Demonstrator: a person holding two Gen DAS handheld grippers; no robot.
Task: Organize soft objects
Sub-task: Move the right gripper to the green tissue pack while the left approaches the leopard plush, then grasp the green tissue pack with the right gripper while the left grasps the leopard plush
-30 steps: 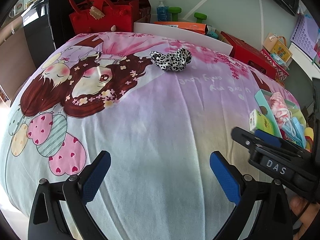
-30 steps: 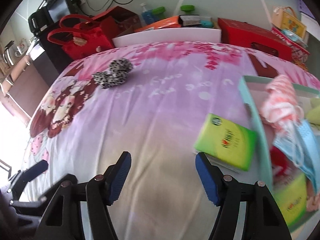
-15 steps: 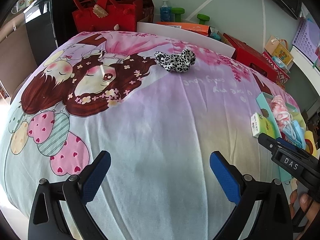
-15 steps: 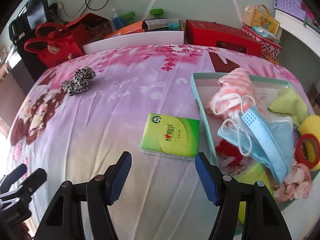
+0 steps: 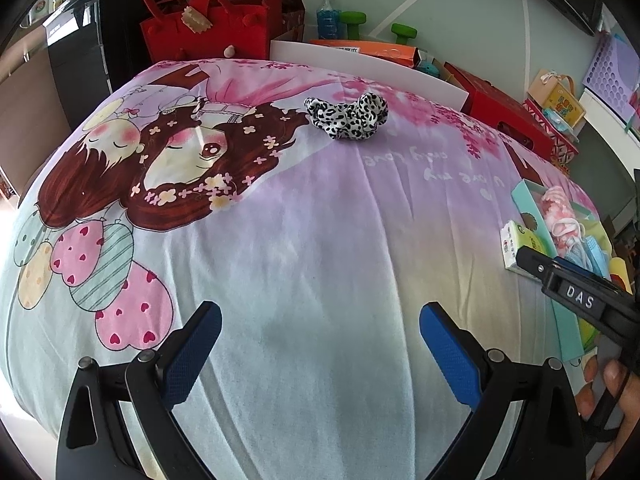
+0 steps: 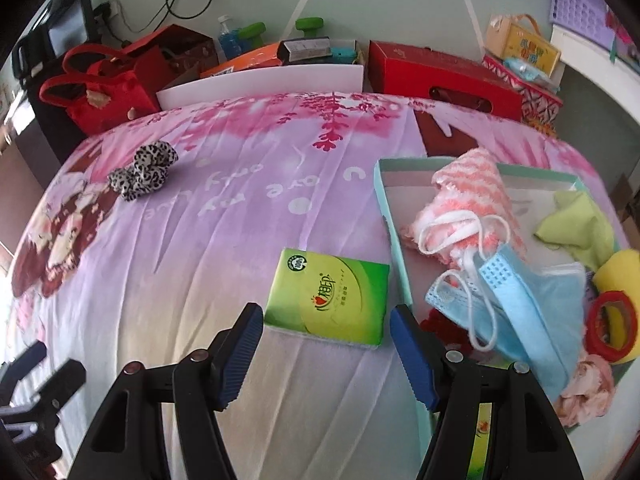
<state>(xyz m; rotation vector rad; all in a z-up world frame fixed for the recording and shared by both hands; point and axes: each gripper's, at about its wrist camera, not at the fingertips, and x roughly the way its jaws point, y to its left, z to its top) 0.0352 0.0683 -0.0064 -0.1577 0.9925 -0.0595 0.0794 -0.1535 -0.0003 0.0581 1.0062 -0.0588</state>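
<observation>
We hold our right tongs (image 6: pixel 326 350) spread wide just above the bed (image 6: pixel 240 216), the green tissue pack (image 6: pixel 328 298) lying flat just beyond the tips, between them. Right of it sits the teal box (image 6: pixel 386 216) with a blue mask (image 6: pixel 532 300) and pink towel (image 6: pixel 476 184). Our left tongs (image 5: pixel 316 350) are spread too, empty, the spotted scrunchie (image 5: pixel 348 116) far ahead.

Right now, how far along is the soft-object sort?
Done: pink towel, blue mask and yellow sponge sit in the teal box. In hand: nothing; right gripper open, nearing the tissue pack. Left: that pack and the leopard scrunchie; left gripper open.
</observation>
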